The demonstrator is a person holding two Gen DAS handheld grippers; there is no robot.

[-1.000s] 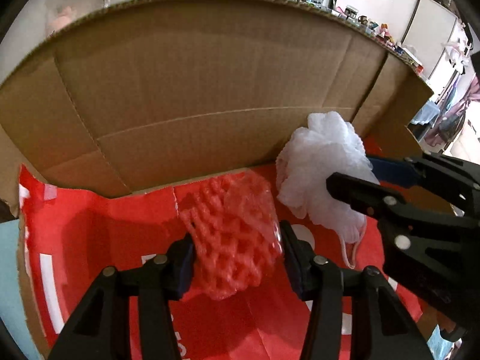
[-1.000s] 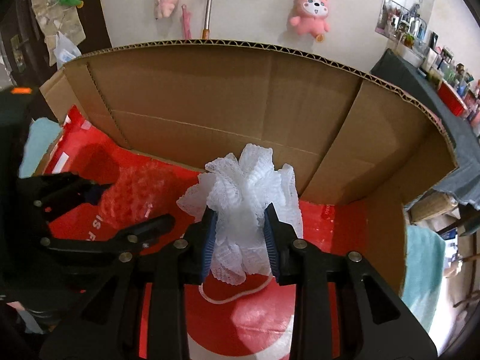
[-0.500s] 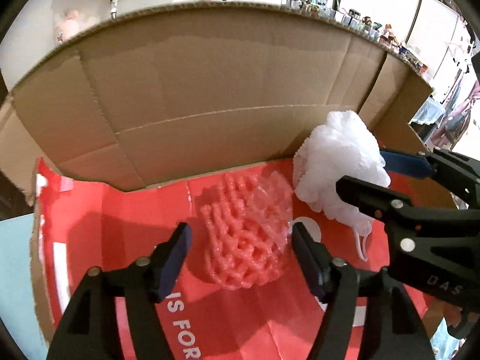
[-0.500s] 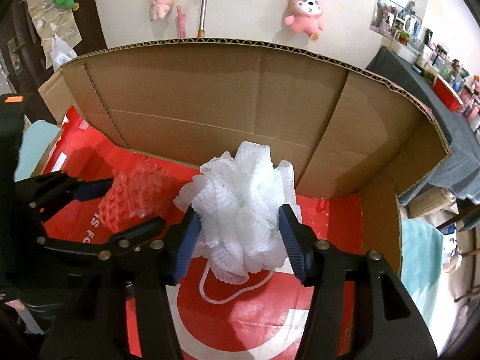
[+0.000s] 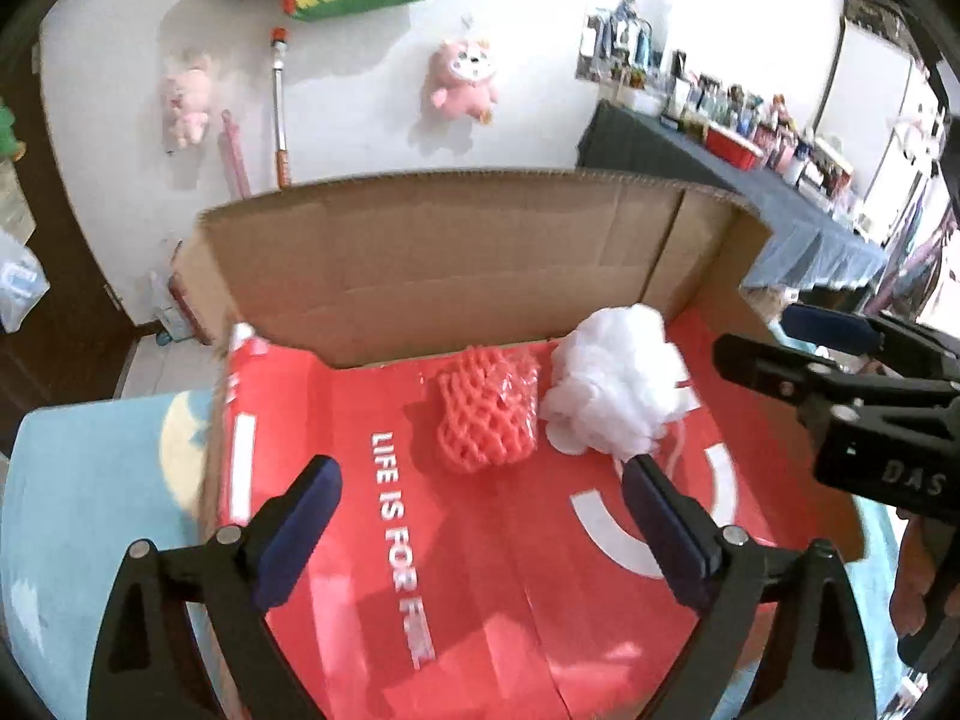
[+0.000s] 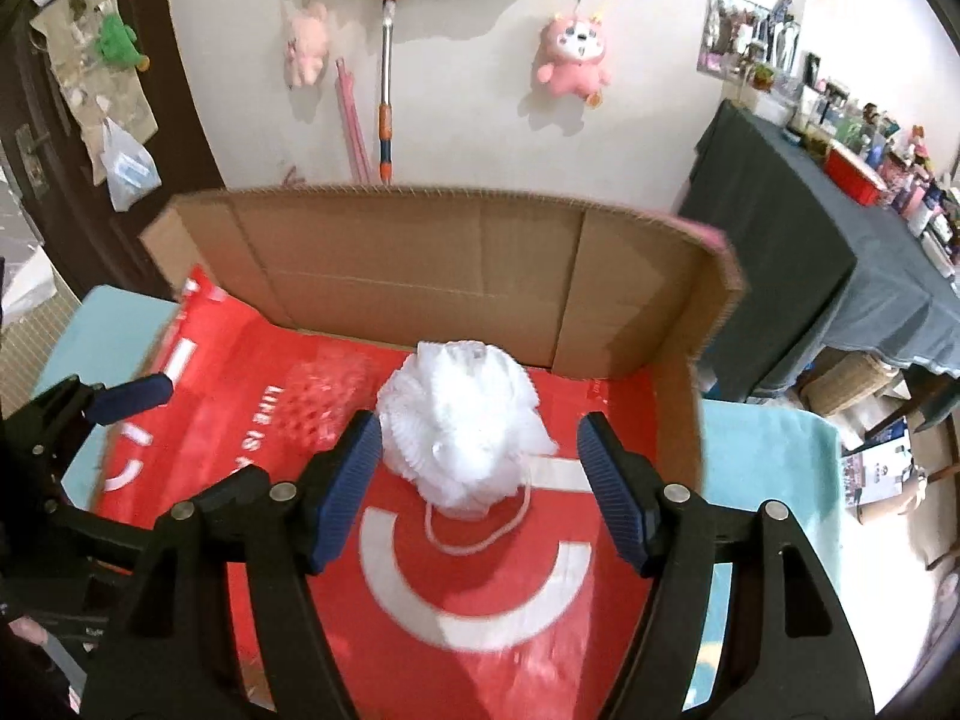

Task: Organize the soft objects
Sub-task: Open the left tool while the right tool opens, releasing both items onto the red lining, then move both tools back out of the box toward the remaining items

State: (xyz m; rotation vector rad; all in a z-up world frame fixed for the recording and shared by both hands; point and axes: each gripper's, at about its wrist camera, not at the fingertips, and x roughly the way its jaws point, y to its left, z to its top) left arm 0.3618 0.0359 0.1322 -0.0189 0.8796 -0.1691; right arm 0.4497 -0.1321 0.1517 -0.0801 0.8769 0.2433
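A fluffy white bath sponge and a pink foam net lay side by side on the red floor of the cardboard box, near its far wall, while the left gripper and right gripper fingers were spreading apart, grasping nothing.

A pink plush toy hangs on the white wall beside an orange-and-silver pole. A dark-green-draped table carries cluttered small items. A light-blue cloth covers the work surface.
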